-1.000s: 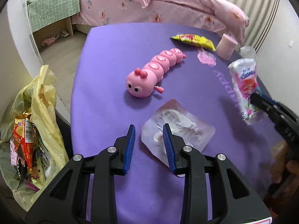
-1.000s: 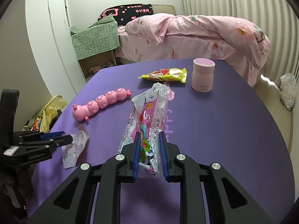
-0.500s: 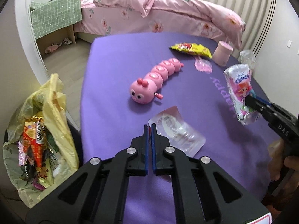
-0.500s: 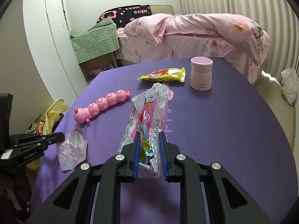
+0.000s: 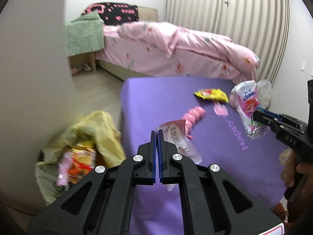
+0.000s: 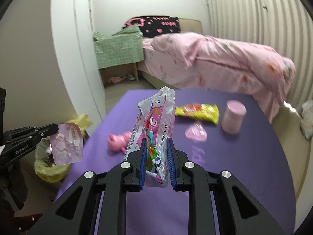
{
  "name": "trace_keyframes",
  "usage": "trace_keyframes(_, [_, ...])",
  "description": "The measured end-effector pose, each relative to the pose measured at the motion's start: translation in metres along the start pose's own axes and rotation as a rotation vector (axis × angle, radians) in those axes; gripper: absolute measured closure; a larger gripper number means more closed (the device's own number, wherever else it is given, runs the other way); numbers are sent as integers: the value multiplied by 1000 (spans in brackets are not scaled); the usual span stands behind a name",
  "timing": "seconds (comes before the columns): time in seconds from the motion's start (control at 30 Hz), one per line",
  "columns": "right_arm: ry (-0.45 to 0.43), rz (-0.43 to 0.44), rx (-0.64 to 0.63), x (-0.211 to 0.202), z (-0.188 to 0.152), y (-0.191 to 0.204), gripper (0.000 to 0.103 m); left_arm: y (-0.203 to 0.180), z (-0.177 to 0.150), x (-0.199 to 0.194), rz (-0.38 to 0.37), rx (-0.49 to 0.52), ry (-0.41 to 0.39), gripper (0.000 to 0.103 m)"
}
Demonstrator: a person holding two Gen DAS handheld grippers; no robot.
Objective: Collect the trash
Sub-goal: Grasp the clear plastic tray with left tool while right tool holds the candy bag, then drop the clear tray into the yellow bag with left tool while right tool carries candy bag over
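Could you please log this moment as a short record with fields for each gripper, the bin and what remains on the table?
left gripper: shut on clear pink packet
right gripper: shut on tissue wrapper
trash bag: yellow, on floor beside table
on purple table: yellow snack wrapper, pink cup, caterpillar toy, small pink wrapper

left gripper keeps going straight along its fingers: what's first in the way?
Beyond the clear wrapper it holds, the left gripper points at the purple table, probably short of the pink caterpillar toy; depth is unclear.
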State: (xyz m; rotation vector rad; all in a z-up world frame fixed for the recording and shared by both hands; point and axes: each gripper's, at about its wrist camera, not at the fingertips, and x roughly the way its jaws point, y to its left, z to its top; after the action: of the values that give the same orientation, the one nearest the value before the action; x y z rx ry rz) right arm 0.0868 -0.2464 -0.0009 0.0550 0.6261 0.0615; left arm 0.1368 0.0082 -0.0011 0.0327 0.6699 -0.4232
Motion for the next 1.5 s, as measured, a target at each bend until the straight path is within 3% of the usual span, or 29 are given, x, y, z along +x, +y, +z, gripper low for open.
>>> trace_keyframes(0.27, [-53,53,-112,-7,43,49,84,58,4,-35,100,-74,-68,101])
trace_keyframes(0.5, [-37,92,-197,3,48,90,84,108,-5,-42,171,-153,-61,101])
trace_keyframes(0.7, [-11,114,-231,16,46,107,84,152,-18,-35,218,-254,-15,101])
trace_keyframes(0.93, [13,136,-248,26,44,119,84,182,-41,-4,193,-352,92,101])
trace_keyframes(1.1, [34,161,-265,34,43,130,84,191,-52,-3,151,-404,95,77])
trace_keyframes(1.5, [120,342,-366,83,34,217,84,219,-55,-71,309,-452,-37,62])
